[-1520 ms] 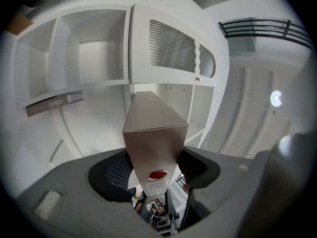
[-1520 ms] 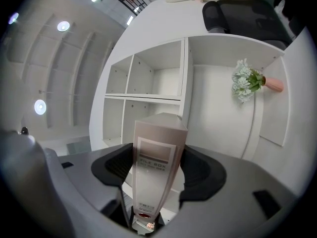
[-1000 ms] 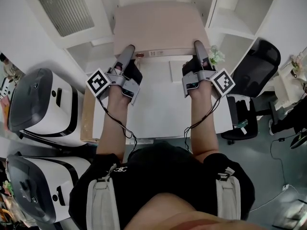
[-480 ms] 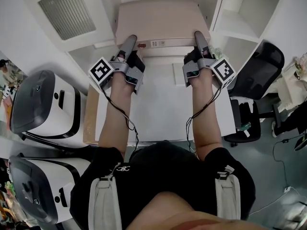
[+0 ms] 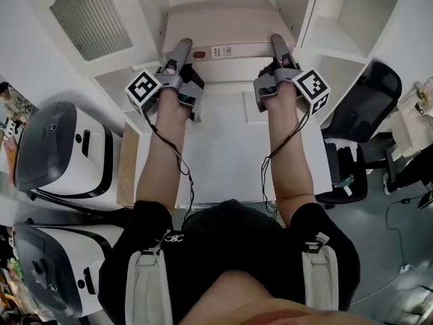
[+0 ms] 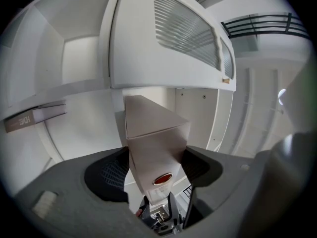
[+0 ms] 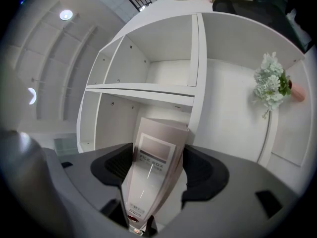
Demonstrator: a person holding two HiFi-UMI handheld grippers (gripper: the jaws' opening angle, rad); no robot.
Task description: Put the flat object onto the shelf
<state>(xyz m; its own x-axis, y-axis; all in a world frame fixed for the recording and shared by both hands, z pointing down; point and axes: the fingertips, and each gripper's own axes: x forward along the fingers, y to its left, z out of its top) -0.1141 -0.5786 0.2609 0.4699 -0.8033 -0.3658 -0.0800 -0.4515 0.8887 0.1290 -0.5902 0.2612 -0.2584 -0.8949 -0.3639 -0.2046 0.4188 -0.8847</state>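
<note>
A flat beige file box (image 5: 223,26) lies level in the middle opening of the white shelf unit (image 5: 302,5), its labelled edge facing me. My left gripper (image 5: 182,47) grips its near left corner and my right gripper (image 5: 278,45) its near right corner. In the left gripper view the box (image 6: 148,133) fills the gap between the pads of the left gripper (image 6: 156,157), with a red dot on its edge. The right gripper view shows the box (image 7: 151,162) standing between the jaws of the right gripper (image 7: 156,170). Both pairs of jaws are opening, with the box still between them.
A white table (image 5: 223,147) lies below my arms. Two white machines (image 5: 54,147) stand at the left, a black office chair (image 5: 362,93) at the right. A louvred cabinet door (image 5: 91,19) hangs open at the upper left. Pale artificial flowers (image 7: 270,83) sit on a right-hand shelf.
Both grippers have moved forward and carried the file box further into the shelf opening; less of its top face shows now.
</note>
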